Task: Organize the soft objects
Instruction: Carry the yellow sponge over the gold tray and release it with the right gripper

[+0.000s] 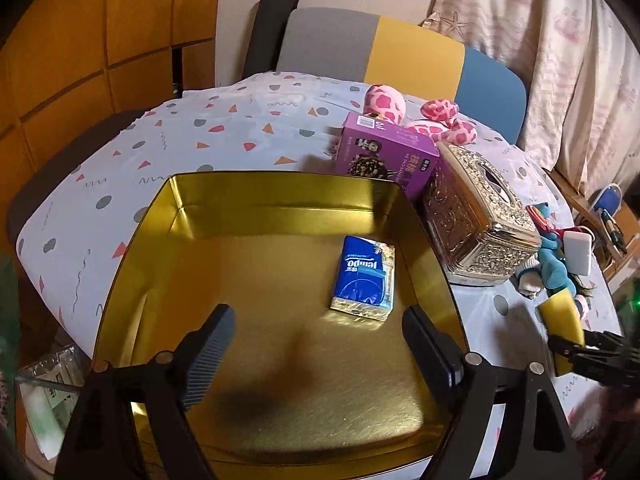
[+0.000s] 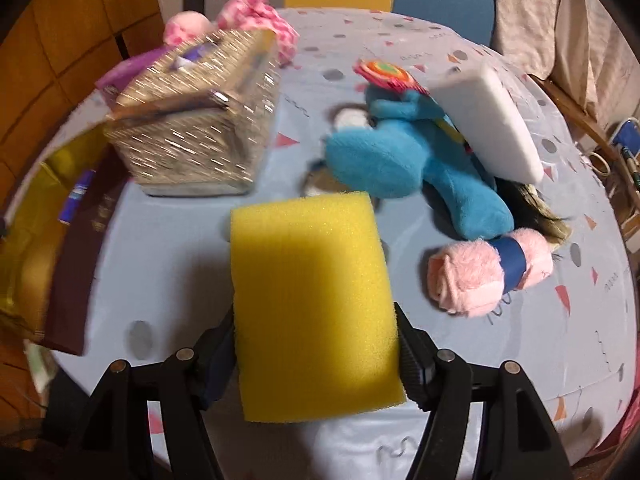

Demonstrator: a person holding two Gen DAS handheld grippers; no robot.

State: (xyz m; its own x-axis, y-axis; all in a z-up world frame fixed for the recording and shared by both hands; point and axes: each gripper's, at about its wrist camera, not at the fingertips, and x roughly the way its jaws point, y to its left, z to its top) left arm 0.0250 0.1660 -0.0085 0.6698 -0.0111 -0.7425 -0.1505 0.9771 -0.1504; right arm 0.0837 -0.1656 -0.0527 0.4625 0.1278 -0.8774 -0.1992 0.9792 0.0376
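Right gripper [image 2: 316,356] is closed on a yellow rectangular foam sponge [image 2: 312,304]. Its two black fingers press the long sides of the sponge near its lower end, and the long axis of the sponge runs away from the gripper toward 12 o'clock. In this view the sponge seems to be a little above the pale blue patterned tablecloth [image 2: 480,360], because a shadow lies under it.

From the sponge outward, a pink rolled towel with a blue band [image 2: 488,272] lies at 3 o'clock, a blue plush toy [image 2: 400,164] at 1 o'clock with a white foam block [image 2: 488,120] leaning on it, and an ornate gold metal tissue box [image 2: 200,128] at 11 o'clock. An edge of the gold square tin [image 2: 28,240] shows at 9 o'clock, well apart from the sponge.

Left gripper [image 1: 320,340] hangs above this same tin [image 1: 280,184]; its jaws stand wide apart and hold nothing. A blue pocket tissue pack [image 1: 364,280] lies on the tin floor just beyond the fingertips, at 1 o'clock. Behind the tin stand a purple cardboard box [image 1: 384,152] and a pink spotted plush [image 1: 388,102].

I judge the coming move turns on one relation: the tin lies to the 9 o'clock side of the right gripper, so the sponge must travel across to that side, passing near the tissue box. The left gripper is nearer the tin but empty.
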